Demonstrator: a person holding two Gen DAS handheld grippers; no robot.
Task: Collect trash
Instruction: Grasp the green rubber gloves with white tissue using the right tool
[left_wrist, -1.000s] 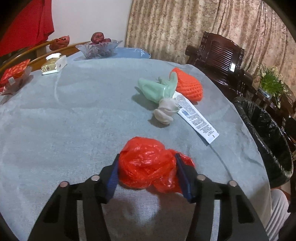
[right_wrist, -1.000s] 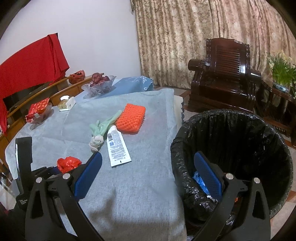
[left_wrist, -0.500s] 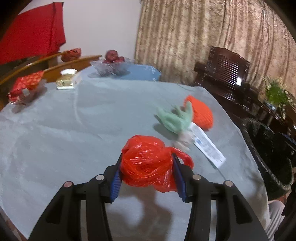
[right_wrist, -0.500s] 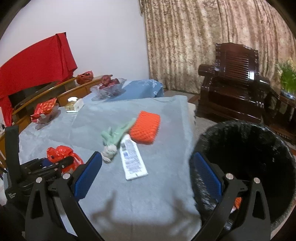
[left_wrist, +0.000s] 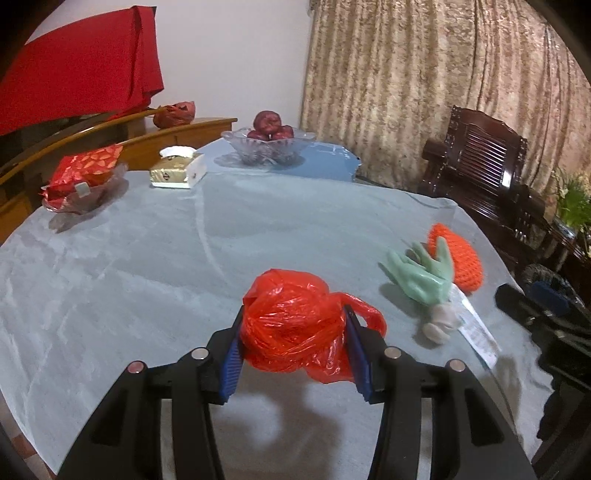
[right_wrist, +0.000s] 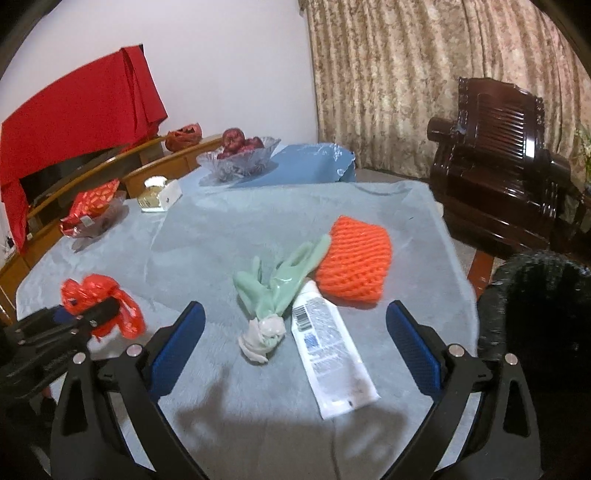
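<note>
Grey tabletop carries a green glove and white tube. Left claw grips a red bag; right claw gapes wide.

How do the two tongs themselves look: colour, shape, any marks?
Both the left tongs and the right tongs are matte black plastic frames with open cut-outs. Each has two fingers lined with blue ribbed pads and small round silver bolts on the arms. No cables, sleeves or printed markings are visible.
</note>
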